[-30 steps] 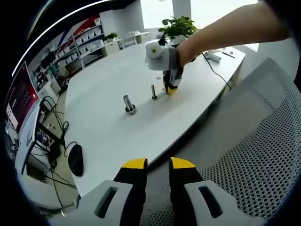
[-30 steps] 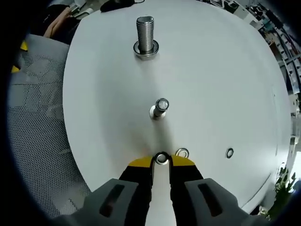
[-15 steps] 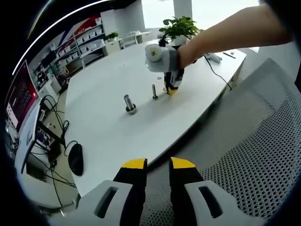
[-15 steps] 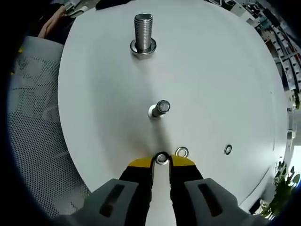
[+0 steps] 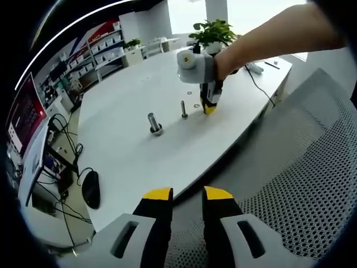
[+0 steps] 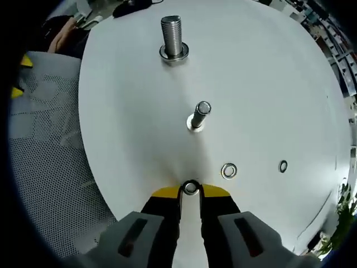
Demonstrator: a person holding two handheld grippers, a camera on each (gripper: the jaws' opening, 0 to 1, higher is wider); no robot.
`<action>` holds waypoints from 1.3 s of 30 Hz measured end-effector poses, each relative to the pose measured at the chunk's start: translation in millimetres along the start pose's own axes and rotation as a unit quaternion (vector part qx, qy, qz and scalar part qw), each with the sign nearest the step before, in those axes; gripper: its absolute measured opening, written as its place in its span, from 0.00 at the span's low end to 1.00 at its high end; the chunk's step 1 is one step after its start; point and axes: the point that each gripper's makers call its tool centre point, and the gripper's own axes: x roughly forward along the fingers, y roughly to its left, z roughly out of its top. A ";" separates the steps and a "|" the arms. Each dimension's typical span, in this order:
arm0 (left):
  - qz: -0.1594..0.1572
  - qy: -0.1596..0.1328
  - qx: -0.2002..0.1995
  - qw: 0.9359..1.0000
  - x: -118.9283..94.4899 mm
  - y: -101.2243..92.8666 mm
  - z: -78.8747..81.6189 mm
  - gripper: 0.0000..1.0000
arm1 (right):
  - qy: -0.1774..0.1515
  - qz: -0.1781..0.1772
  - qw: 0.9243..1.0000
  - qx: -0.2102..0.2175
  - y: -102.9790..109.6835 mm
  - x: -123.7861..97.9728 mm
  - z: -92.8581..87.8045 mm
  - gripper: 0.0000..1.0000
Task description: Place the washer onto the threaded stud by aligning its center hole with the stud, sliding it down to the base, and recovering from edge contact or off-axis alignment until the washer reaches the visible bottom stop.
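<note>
White table (image 6: 268,72), round-edged, carries everything we list. Going left to right in the right gripper view: a grey mesh chair (image 6: 50,151) off the table's left edge; a large threaded stud (image 6: 172,34), upright on a washer-like base; a thin threaded stud (image 6: 199,114), upright near the table's middle; a loose washer (image 6: 228,170) lying flat just right of the jaw tips; a small washer (image 6: 283,166) flat further right.

We note the right gripper (image 6: 191,190), yellow-tipped, pinching a held washer (image 6: 191,187) between its jaws. That washer sits apart from the thin stud, on the near side of it, and not on any thread. We cannot tell whether it touches the table.

In the left gripper view, left to right: a monitor (image 5: 23,114) and cables at the room's edge; a black mouse (image 5: 91,188) on a lower desk; the large stud (image 5: 153,123); the thin stud (image 5: 184,108); the right gripper (image 5: 210,108) coming down beside the thin stud, held by a person's arm (image 5: 273,33); a potted plant (image 5: 212,32) behind.

We record the left gripper (image 5: 188,193) over the chair mesh, jaws parted with a narrow gap, holding nothing.
</note>
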 end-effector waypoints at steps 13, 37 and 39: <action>-0.002 0.000 0.002 1.000 -0.2 -0.3 0.2 0.18 | -0.028 0.025 0.999 -0.028 2.0 -23.2 8.9 0.14; -0.004 -0.005 0.007 1.000 -0.3 -0.8 1.5 0.18 | -0.094 -0.013 0.990 -0.103 -11.5 -63.9 75.3 0.14; -0.004 -0.005 0.007 1.000 -0.6 -0.8 1.7 0.17 | -0.093 -0.014 0.990 -0.105 -13.5 -61.3 78.4 0.14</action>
